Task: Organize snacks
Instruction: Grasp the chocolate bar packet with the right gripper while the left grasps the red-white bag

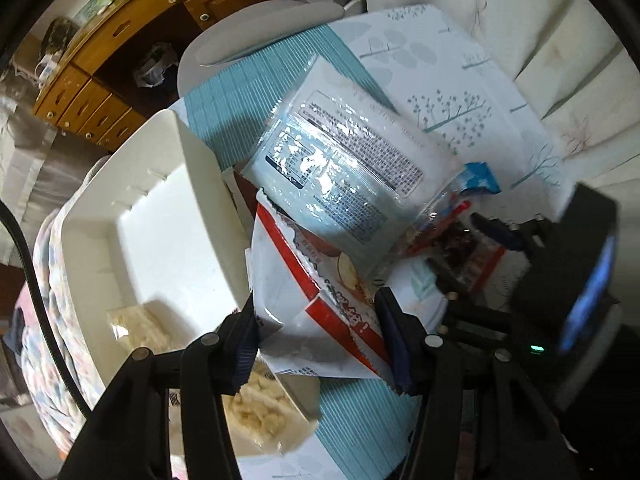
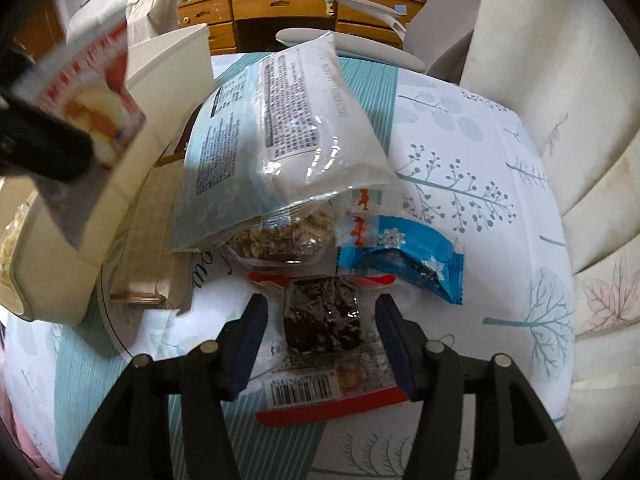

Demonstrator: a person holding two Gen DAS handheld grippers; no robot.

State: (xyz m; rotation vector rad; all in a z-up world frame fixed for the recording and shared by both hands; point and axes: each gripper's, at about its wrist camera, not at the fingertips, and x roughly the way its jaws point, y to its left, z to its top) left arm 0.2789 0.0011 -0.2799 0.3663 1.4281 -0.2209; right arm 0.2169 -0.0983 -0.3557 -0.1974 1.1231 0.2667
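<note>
My left gripper is shut on a red and white snack bag and holds it up beside the white bin; the bag also shows in the right wrist view. A pale snack pack lies in the bin. My right gripper is open, with its fingers on either side of a dark brownie pack with red ends on the table. A large light blue and white bag lies behind it, over a clear nut pack. A small blue packet lies to the right.
The table has a white and teal tree-print cloth. A brown paper item lies between the bin and the large bag. A white chair and a wooden desk stand behind the table. A cream sofa is on the right.
</note>
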